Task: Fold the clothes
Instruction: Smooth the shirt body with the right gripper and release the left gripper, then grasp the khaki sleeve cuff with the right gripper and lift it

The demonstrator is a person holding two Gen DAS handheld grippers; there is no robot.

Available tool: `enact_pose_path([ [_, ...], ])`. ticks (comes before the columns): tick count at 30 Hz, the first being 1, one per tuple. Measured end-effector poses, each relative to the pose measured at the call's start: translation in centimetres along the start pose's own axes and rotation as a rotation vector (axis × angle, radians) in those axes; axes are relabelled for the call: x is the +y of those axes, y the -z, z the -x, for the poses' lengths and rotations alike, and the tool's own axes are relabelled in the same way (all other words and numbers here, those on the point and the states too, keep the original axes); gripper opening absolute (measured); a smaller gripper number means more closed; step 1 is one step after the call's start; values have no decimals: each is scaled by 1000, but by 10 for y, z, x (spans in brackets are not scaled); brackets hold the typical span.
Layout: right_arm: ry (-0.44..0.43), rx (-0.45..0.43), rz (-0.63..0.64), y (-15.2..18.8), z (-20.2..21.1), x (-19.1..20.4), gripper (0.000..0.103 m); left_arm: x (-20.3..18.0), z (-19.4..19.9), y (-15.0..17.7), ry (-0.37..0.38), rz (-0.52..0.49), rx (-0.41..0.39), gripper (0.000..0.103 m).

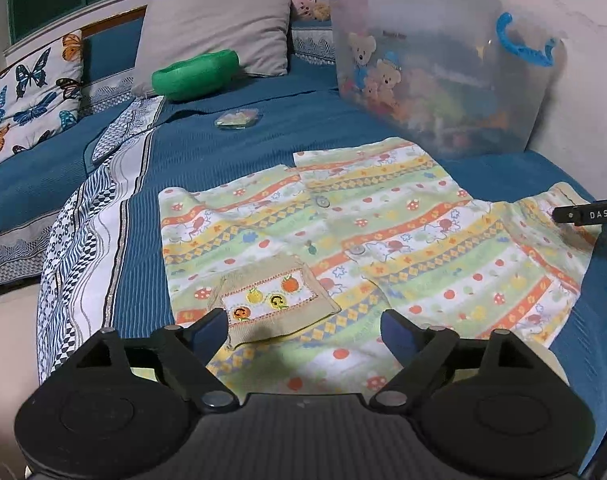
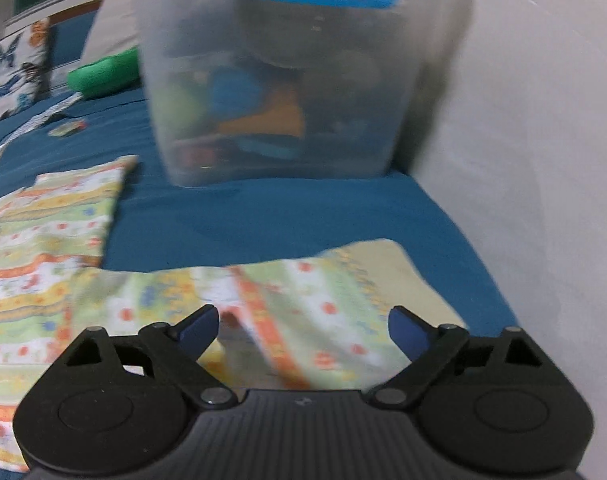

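Observation:
A child's printed shirt with green, yellow and orange stripes lies flat, front up, on the blue bed cover. It has a beige chest pocket with fruit embroidery. My left gripper is open just above the shirt's near hem, by the pocket. My right gripper is open over the shirt's right sleeve, which lies spread toward the wall. Part of the right gripper shows at the right edge of the left wrist view.
A clear plastic storage box of toys with a blue handle stands behind the shirt, against the wall. A grey pillow, a butterfly cushion, a green plush object and a small packet lie further back.

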State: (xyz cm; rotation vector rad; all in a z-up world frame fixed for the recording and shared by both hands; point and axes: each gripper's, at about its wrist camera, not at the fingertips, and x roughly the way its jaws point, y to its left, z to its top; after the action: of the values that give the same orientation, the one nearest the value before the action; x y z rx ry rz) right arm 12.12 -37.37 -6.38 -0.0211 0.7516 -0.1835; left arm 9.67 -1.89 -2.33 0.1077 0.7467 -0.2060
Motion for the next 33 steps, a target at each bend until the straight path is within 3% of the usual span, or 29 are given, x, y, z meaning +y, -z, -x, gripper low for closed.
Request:
enact_pose_path([
  [9, 39, 8, -70, 3, -9, -32, 81, -1, 0, 1, -5, 5, 11, 91],
  [14, 23, 9, -83, 3, -8, -39, 62, -2, 2, 0, -10, -4, 10, 93],
  [18, 16, 16, -75, 3, -9, -45, 57, -2, 2, 1, -11, -4, 12, 94],
  [28, 33, 16, -53, 1, -12, -52, 55, -5, 2, 2, -12, -14, 25, 95],
  [33, 57, 11, -56, -2, -18, -50, 65, -6, 0, 2, -19, -14, 33, 96],
])
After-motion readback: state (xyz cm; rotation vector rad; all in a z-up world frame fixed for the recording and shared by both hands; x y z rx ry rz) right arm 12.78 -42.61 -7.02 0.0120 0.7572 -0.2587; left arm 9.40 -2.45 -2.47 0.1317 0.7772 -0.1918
